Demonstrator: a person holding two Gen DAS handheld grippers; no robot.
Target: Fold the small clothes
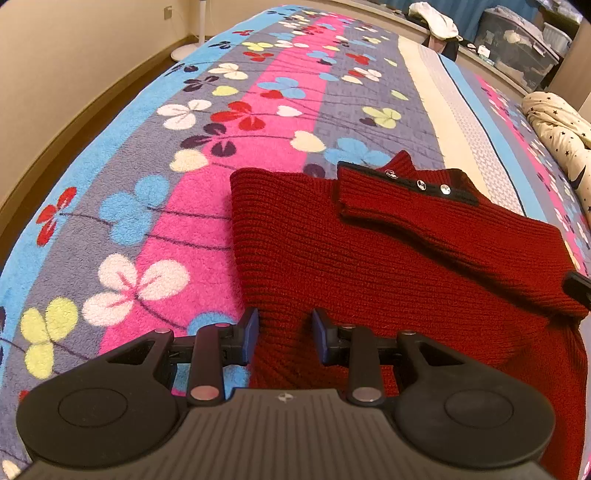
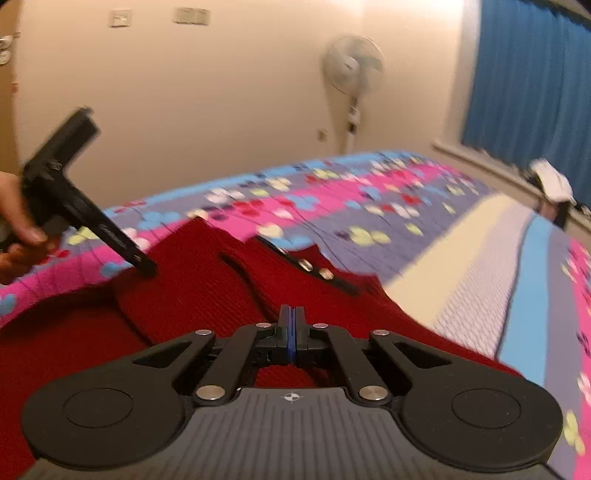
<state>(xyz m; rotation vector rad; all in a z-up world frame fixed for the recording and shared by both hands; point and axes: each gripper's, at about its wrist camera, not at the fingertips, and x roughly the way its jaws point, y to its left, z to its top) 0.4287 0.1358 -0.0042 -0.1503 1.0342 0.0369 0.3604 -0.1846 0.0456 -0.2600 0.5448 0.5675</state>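
Note:
A small dark red knitted sweater with a black placket and silver buttons lies on the flowered blanket, partly folded, a sleeve laid across its top. My left gripper is open, its blue pads on either side of the sweater's near edge. In the right wrist view the sweater lies below my right gripper, whose pads are pressed together with nothing visible between them. The left gripper shows there too, its tip down on the sweater's left part.
The bed carries a cream striped band and a star-patterned pillow at the right. Storage boxes and white clothes lie beyond the bed. A standing fan is by the wall; blue curtains hang at the right.

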